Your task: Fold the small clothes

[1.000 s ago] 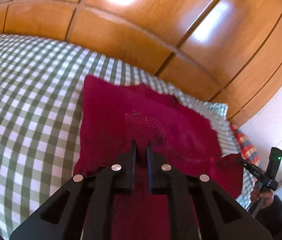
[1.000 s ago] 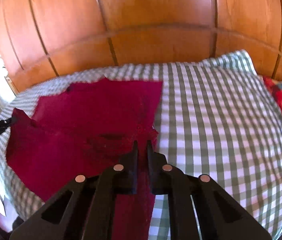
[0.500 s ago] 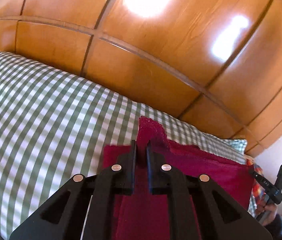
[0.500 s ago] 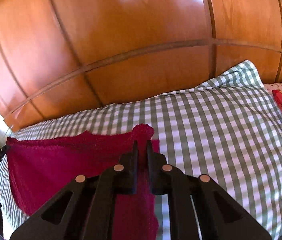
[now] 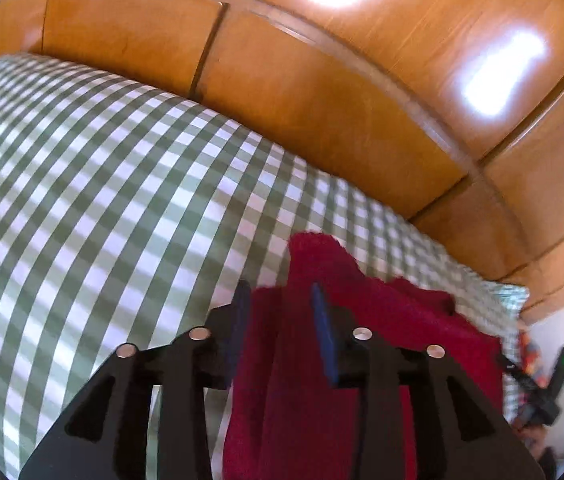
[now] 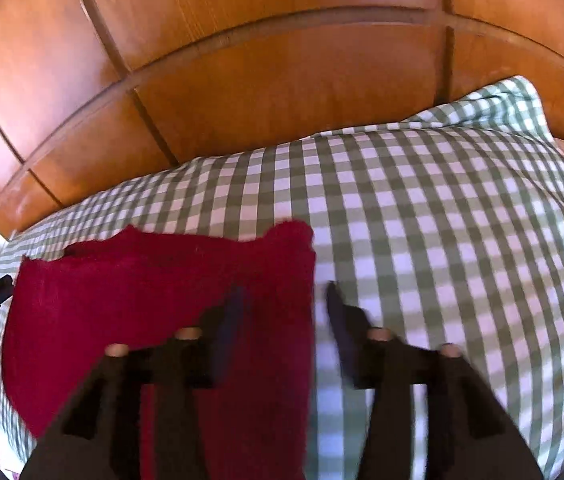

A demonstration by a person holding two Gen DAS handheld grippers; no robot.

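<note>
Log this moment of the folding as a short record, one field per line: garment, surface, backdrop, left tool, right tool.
garment: red cloth, folded over and lying flat
surface: green and white checked bedding
backdrop: wooden headboard, glossy panels
left tool: left tool, jaws opening, a raised corner of the cloth between them, pads not pressing on it
right tool: right tool, jaws opening over the cloth's right edge, nothing gripped
</note>
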